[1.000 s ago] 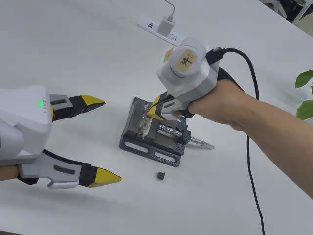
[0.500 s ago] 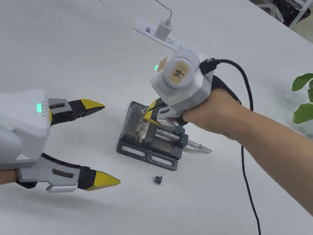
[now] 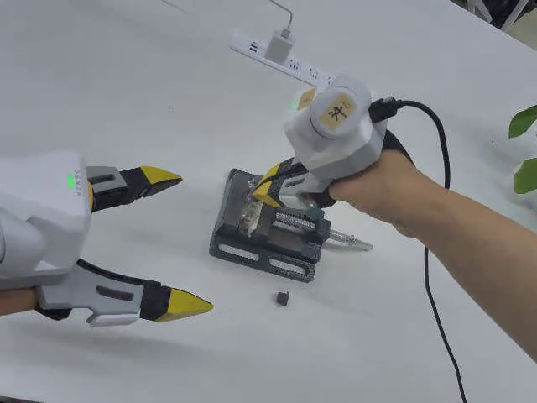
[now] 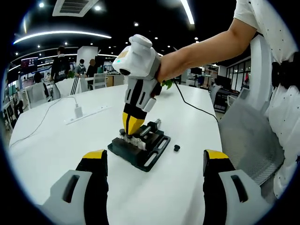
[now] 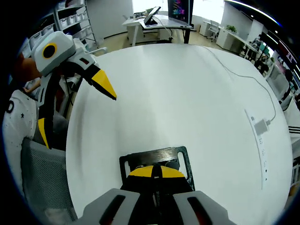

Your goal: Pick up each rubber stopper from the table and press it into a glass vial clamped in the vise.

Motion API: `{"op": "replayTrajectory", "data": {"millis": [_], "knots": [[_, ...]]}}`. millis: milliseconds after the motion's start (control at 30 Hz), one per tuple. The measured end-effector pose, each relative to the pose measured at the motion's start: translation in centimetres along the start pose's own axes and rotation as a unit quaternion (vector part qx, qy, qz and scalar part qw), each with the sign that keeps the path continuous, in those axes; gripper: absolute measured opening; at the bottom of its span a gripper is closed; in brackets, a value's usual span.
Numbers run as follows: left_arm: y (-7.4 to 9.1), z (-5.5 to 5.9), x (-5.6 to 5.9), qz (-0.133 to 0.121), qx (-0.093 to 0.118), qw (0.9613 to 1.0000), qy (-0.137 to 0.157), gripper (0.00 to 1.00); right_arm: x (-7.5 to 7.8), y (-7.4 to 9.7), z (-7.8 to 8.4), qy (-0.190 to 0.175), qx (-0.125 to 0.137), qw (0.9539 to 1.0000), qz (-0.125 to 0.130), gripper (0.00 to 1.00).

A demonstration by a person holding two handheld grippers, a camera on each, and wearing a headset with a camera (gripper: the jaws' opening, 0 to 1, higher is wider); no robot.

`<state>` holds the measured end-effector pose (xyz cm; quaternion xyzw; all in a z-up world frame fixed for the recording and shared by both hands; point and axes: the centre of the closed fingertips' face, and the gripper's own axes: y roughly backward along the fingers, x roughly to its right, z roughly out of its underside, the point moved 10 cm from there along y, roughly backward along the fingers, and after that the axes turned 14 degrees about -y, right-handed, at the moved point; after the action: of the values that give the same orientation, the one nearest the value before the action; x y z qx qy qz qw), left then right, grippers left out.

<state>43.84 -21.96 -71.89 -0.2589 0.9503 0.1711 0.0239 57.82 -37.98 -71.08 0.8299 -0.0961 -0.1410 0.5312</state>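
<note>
A dark vise (image 3: 270, 243) stands mid-table with glass vials (image 3: 248, 217) clamped in it. My right gripper (image 3: 263, 192) is shut, its yellow tips resting down on the vial tops; whether a stopper sits under them is hidden. From the left gripper view the same gripper (image 4: 131, 125) points straight down onto the vials (image 4: 130, 137) in the vise (image 4: 146, 152). The right gripper view has its tips (image 5: 154, 171) closed together over the vise (image 5: 125, 162). One black rubber stopper (image 3: 283, 297) (image 4: 176, 148) lies loose just in front of the vise. My left gripper (image 3: 180, 241) (image 4: 154, 159) hangs open to the left, holding nothing.
A white power strip (image 3: 281, 55) (image 4: 86, 114) (image 5: 260, 137) with a plugged charger lies at the far side. The right gripper's black cable (image 3: 436, 277) trails along the person's arm. Green leaves (image 3: 523, 122) show at the right edge. A chair (image 4: 253, 126) stands by the table.
The head camera has shifted a little. My right gripper stays shut with its tips on the vials, and the left gripper stays open in place.
</note>
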Motion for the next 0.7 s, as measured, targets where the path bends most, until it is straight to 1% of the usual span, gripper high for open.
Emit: {"op": "replayTrajectory", "data": {"millis": [67,167,233,300,433,533,700], "knots": [[-0.1,0.0,0.1,0.001,0.000,1.0000,-0.001,0.82,0.4,0.0,0.1,-0.008,0.005,1.0000,-0.003,0.00],[-0.1,0.0,0.2,0.001,0.001,1.0000,0.001,0.82,0.9,0.1,0.3,-0.009,0.010,0.9999,0.003,0.00],[-0.2,0.1,0.2,0.001,0.001,1.0000,0.001,0.82,1.0,0.4,0.4,-0.012,0.013,0.9998,0.006,0.00],[-0.2,0.1,0.1,0.001,0.002,1.0000,0.001,0.82,1.2,0.7,0.5,-0.011,0.011,0.9998,0.010,0.00],[-0.3,0.1,0.1,0.001,0.002,1.0000,0.001,0.82,1.1,0.7,0.5,-0.005,0.006,1.0000,0.003,0.00],[-0.3,0.1,0.1,0.001,0.003,1.0000,0.002,0.82,0.7,0.4,0.4,0.004,0.000,1.0000,-0.003,0.00],[-0.3,0.2,0.2,0.002,0.001,1.0000,0.002,0.82,0.4,0.0,0.3,0.020,-0.009,0.9997,-0.005,0.00]]}}
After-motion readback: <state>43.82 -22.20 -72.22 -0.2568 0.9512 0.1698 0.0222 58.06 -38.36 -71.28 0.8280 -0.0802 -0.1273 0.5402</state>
